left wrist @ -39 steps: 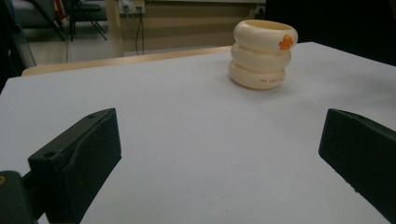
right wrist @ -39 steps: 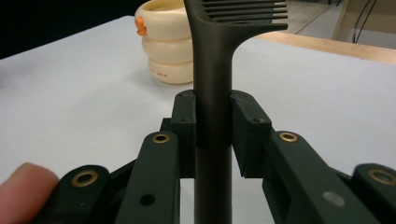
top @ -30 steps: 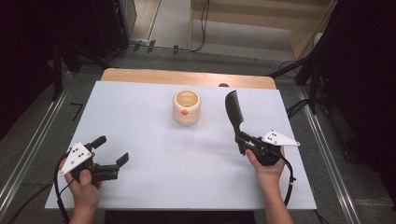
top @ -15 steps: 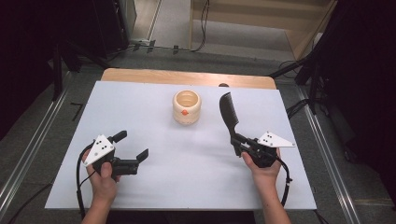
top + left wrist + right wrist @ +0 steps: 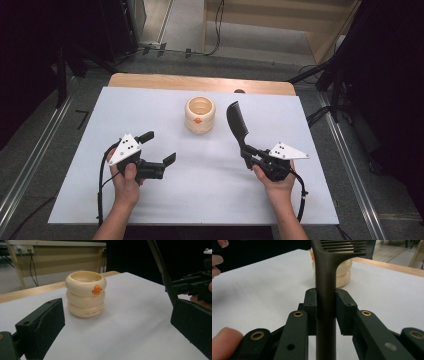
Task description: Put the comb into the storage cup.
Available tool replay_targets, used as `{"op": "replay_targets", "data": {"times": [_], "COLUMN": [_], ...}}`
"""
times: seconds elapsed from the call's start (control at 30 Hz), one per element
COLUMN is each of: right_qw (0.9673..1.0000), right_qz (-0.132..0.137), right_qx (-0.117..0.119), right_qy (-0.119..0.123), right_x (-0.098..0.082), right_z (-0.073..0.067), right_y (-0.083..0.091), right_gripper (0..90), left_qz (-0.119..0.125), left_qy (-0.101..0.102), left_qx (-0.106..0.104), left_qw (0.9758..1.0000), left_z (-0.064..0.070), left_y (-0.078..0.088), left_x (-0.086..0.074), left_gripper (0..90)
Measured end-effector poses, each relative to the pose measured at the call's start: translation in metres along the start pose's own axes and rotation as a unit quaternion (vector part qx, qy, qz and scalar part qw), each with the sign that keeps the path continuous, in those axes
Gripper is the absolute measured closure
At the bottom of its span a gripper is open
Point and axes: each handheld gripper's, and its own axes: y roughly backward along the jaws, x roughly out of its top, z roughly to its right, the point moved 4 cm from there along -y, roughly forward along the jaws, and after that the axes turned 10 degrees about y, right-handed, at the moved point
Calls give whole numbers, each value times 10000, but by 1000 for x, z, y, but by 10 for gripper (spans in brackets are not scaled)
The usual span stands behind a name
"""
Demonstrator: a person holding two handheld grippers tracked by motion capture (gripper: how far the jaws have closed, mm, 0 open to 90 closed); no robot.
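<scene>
lab, dark curtains [image 5: 30, 60], floor rails [image 5: 30, 165]

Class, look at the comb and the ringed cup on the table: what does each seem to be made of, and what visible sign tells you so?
Comb: probably moulded plastic, matt black; its teeth and handle look like one smooth piece.
Cup: likely plastic or soft rubber, cream with a satin sheen; rounded stacked rings, an orange beak-like bump and soft highlights suggest this, though glazed ceramic cannot be excluded.

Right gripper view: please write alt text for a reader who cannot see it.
The right gripper clamps the handle of a black comb, its toothed head rising out of frame. Behind it a cream ringed cup stands on the white table.
</scene>
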Motion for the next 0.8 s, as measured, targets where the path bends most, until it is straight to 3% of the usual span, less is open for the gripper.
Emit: {"op": "replay_targets", "data": {"times": [0.33, 0.63, 0.8], "right_qw": [9999, 9997, 9995], "right_qz": [-10, -22, -11], "right_qx": [94, 164, 224], "right_qy": [90, 170, 221], "right_x": [2, 4, 6], "right_z": [-8, -16, -21], "right_y": [-5, -9, -12], "right_gripper": [711, 710, 710], "left_qz": [-185, -81, -127], "left_qy": [-160, -42, 91], "left_qx": [-179, -336, -606], "left_qw": [9995, 9994, 9980], "left_z": [16, 26, 33], "left_y": [-22, -35, -43], "left_x": [3, 13, 14], "left_gripper": [0, 0, 0]}}
